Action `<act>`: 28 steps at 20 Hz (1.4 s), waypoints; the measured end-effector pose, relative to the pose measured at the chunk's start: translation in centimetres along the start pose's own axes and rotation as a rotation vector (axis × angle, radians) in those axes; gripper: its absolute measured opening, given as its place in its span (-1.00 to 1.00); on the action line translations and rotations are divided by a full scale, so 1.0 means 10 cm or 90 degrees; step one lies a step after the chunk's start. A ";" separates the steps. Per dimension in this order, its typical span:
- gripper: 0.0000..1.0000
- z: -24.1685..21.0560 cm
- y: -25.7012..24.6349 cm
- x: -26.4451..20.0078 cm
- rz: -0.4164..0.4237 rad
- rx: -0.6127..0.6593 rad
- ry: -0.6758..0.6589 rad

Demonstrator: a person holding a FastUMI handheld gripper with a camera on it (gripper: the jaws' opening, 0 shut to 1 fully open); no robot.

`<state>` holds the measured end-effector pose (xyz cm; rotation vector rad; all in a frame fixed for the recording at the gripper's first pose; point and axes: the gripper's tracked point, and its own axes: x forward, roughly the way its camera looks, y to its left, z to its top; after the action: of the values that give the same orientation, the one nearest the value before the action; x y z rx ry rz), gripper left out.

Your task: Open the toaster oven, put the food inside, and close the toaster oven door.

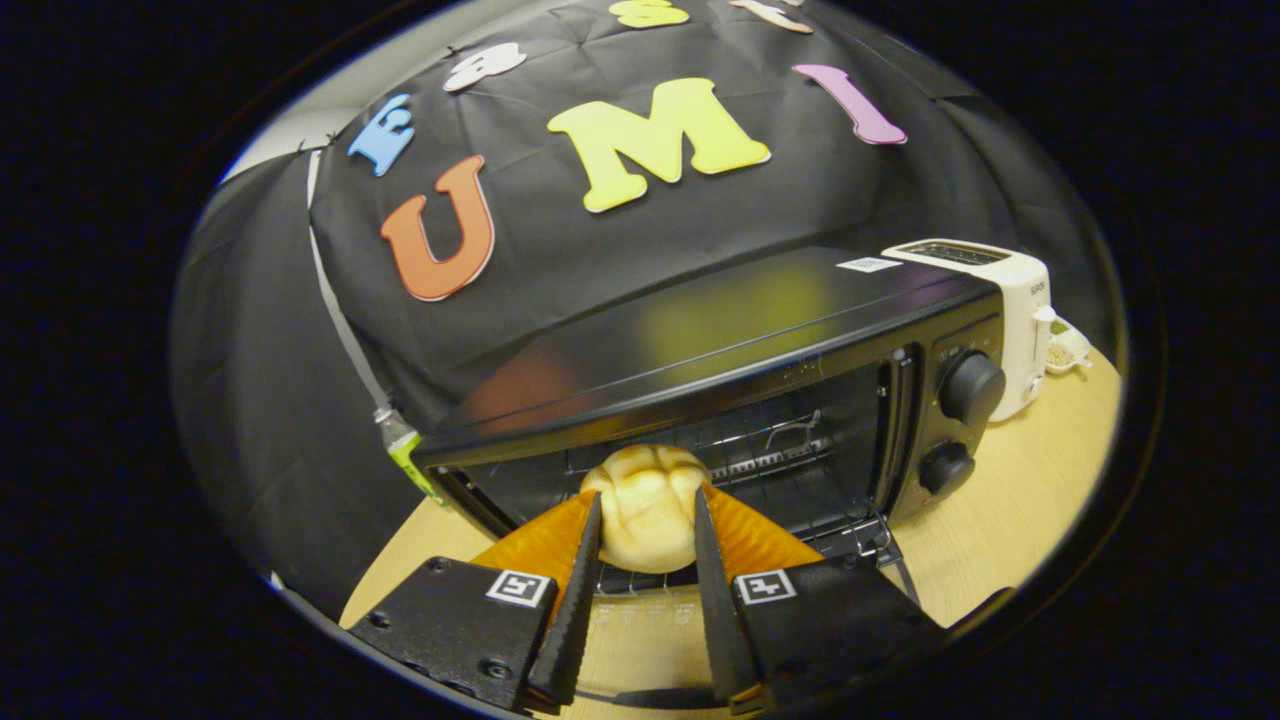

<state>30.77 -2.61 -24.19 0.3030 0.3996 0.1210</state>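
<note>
Golden-brown and glossy, a round bread bun [648, 515] with a scored top sat clamped between the jaws of the black hand-held gripper [648, 530], one serrated finger pressed to each of its sides. The grip on the flanks looked chosen to leave the bun's base free for setting it down.

Just ahead of the jaws stood a black metal toaster oven [720, 390], its front open and its dark cavity facing the bun. A wire rack [770, 450] ran across the inside, beyond the fingertips. The bun appeared level with the opening, which suggested it was being carried in towards that rack, though whether it had passed the threshold was hard to judge.

The oven's door was hidden beneath the bun and fingers, so its position could not be made out. Two round black knobs [960, 420] sat on the oven's panel, right of the jaws. Beyond them stood a white slot toaster [1005, 300], partly cut off by the oven. Everything rested on a pale wooden bench [1010, 500].
</note>
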 end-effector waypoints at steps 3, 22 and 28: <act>0.08 0.00 0.00 0.16 -0.005 0.031 0.014; 0.99 -0.01 0.05 -0.40 -0.001 -0.012 -0.010; 0.99 -0.07 0.16 -1.13 0.027 -0.066 -0.060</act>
<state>20.10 -2.85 -20.14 0.2141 0.2924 0.1682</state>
